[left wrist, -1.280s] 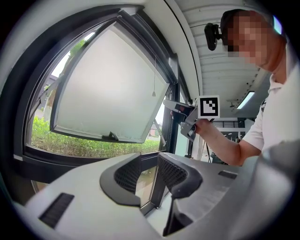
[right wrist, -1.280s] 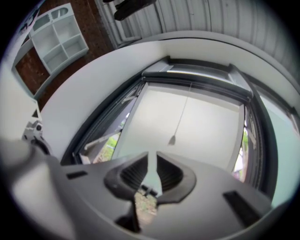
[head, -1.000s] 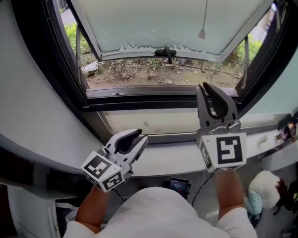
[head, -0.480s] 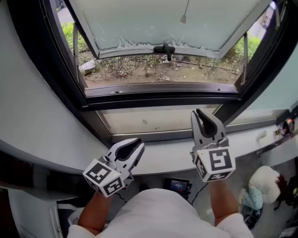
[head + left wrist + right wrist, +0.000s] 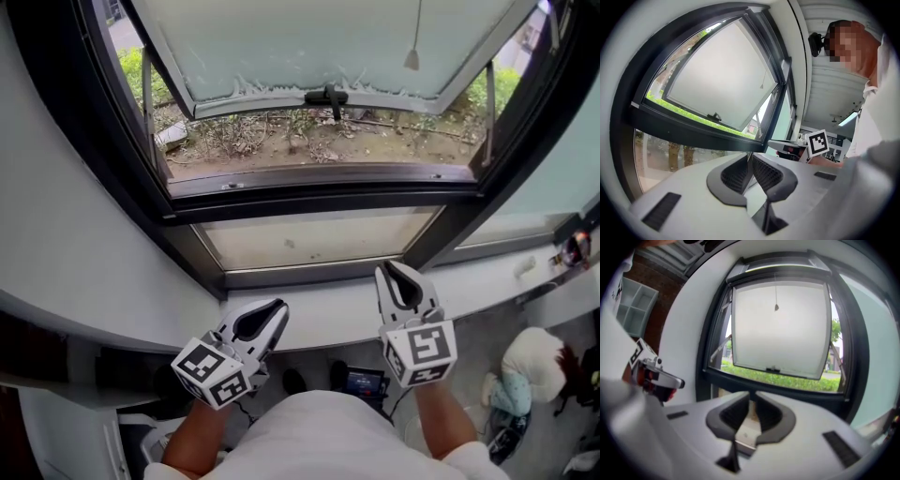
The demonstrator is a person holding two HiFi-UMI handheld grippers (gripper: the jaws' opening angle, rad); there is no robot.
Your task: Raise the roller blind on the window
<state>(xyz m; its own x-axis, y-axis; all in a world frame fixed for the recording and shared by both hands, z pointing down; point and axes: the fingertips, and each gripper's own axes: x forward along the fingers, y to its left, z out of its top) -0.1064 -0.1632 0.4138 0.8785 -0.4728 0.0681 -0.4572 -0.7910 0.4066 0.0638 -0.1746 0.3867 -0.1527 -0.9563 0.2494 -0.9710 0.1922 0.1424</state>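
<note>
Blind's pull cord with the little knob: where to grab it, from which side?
Pinch the thin cord just above its cone-shaped knob, coming straight in from the room side, one jaw on each side. It hangs straight and free in front of the window, and the knob widens below the grip, so a downward pull shouldn't slip off.

Head view: high, near, steeply down on sill (image 5: 328,317) and window (image 5: 319,42) | left gripper view: low, oblique from left | right gripper view: low, square-on | shared: window
</note>
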